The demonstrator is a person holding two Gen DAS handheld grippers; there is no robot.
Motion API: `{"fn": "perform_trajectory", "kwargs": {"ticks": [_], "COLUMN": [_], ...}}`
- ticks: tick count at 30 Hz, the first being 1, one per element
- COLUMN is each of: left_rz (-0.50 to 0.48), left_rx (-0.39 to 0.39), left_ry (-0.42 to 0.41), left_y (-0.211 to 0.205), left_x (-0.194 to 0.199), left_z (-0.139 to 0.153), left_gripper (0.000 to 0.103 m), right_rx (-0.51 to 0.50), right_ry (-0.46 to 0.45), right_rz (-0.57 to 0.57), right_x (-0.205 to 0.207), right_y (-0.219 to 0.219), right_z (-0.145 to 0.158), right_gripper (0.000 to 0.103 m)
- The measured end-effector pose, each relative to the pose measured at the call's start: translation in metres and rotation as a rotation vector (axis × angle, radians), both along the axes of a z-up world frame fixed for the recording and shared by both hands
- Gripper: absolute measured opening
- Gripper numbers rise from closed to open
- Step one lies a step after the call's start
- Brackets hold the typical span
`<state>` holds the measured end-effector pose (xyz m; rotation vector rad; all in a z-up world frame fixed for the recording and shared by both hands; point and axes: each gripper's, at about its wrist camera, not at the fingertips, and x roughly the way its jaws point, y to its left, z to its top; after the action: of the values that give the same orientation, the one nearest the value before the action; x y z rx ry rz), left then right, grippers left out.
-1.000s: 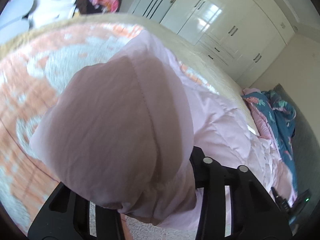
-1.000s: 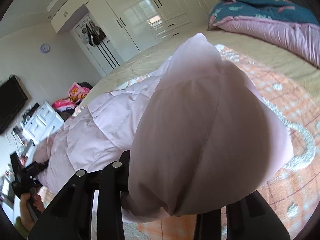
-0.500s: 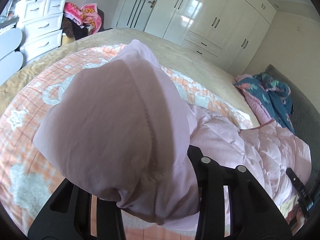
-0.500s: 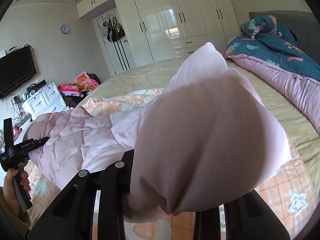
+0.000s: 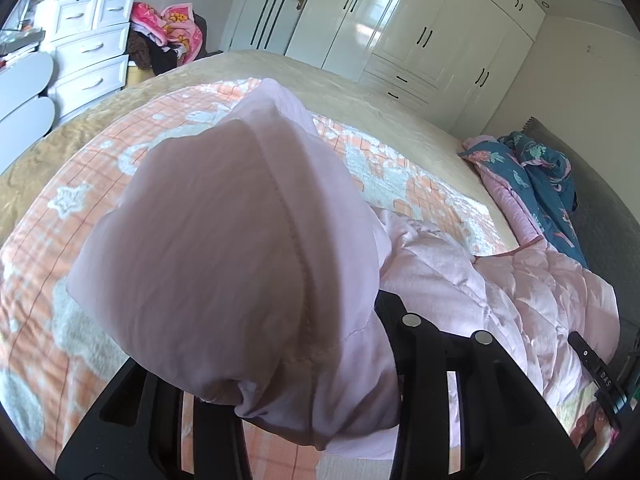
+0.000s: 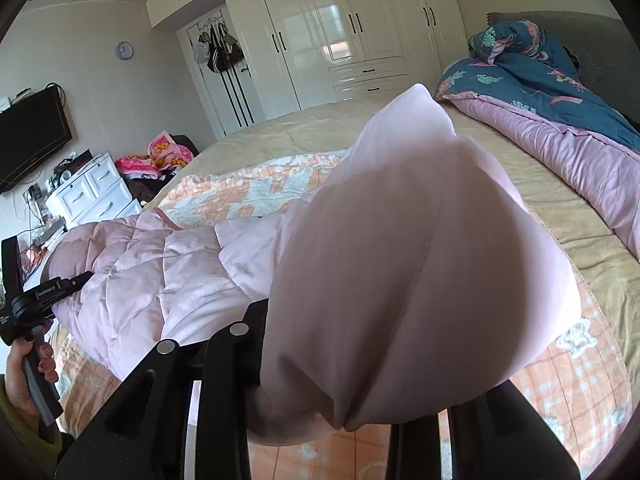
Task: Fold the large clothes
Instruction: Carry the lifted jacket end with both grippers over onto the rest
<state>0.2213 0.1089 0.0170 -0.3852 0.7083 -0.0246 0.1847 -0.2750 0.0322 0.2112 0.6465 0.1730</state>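
Pink quilted jacket (image 5: 500, 280) lifted off bed (image 6: 560, 208), higher than second ago; left hand-held gripper (image 5: 304, 400), right hand-held gripper (image 6: 340, 420) both clamped on jacket; fold underway.

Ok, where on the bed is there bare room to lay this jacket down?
Free: the orange blanket beyond the pink jacket, toward the wardrobe, and the tan bedspread beside it. Crowded: the teal-and-pink duvet at the headboard.

Legible text: sparse, on gripper hardware only.
White letters "DAS" stand on a black bar (image 5: 600, 372) at the right edge of the left wrist view; the small white print on the left gripper (image 6: 48, 292) in the right wrist view is too blurred to read.
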Motion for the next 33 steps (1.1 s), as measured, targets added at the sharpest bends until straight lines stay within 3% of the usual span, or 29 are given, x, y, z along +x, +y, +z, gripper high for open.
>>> {"fn": "perform_trajectory", "kwargs": {"ticks": [33], "left_rz": [-0.023], "left_rx": [0.019], "left_ry": [0.031], "left_y": [0.006], "left_x": [-0.08], "left_z": [-0.025], "left_gripper": [0.031], "right_rx": [0.062], "right_ry": [0.067], "right_rz": [-0.02], "right_x": [-0.069], "right_y": [-0.011], "right_z": [-0.025], "right_gripper": [0.029]}}
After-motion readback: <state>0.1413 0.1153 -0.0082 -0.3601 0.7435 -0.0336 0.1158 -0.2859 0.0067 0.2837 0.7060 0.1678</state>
